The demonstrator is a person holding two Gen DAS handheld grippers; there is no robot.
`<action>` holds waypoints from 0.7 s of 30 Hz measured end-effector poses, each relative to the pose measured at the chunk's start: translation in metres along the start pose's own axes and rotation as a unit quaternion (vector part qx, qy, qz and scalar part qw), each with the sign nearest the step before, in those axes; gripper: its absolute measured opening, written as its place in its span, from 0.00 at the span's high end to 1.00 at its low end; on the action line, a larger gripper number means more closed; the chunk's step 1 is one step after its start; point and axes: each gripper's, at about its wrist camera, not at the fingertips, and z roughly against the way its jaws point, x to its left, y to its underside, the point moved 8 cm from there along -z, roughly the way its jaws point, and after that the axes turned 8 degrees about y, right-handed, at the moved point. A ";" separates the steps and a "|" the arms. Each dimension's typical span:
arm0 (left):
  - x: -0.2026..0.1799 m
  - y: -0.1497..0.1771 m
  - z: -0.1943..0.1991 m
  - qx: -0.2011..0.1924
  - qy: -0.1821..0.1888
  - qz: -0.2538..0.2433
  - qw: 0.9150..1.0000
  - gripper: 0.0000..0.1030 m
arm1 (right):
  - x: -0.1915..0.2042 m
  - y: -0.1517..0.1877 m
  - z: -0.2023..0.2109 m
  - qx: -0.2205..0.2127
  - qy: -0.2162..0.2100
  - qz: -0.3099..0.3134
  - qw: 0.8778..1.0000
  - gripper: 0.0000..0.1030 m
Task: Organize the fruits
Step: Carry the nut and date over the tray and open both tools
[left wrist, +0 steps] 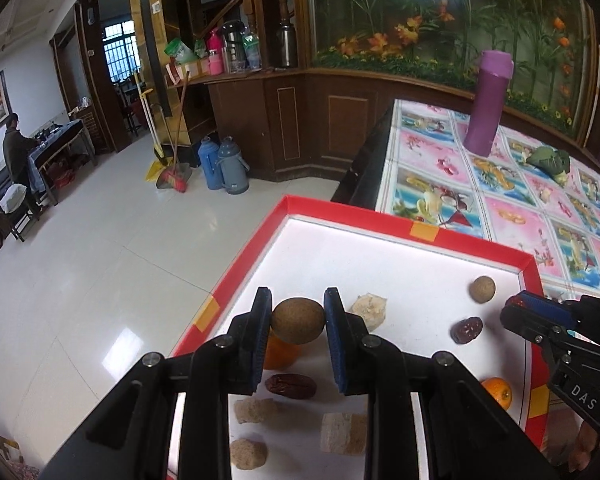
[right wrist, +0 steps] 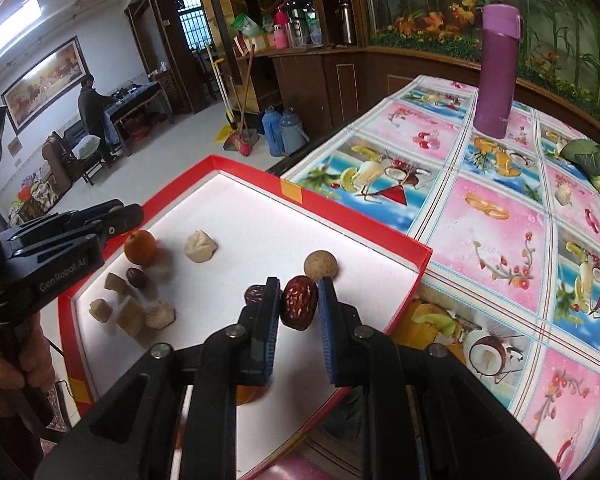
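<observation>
A red-rimmed white tray (left wrist: 396,229) holds the fruit. My left gripper (left wrist: 297,319) is shut on a round brown longan (left wrist: 297,321), held above an orange (left wrist: 281,354) and a red date (left wrist: 291,386). My right gripper (right wrist: 299,300) is shut on a red date (right wrist: 299,302), held above the tray (right wrist: 300,192). A second longan (right wrist: 321,266) and another date (right wrist: 255,294) lie just beyond it. An orange (right wrist: 141,247) sits at the tray's left. The right gripper also shows in the left wrist view (left wrist: 518,308).
Several beige lumps (left wrist: 342,432) lie in the tray, also seen in the right wrist view (right wrist: 130,314). A purple flask (right wrist: 496,70) and a green leafy item (right wrist: 588,158) stand on the patterned tablecloth (right wrist: 500,216). The tray overhangs the table edge above the tiled floor (left wrist: 112,256).
</observation>
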 end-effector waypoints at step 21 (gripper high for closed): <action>-0.009 0.011 -0.005 0.023 -0.037 -0.036 0.998 0.55 | -0.001 0.009 -0.018 0.030 0.013 0.013 0.999 0.79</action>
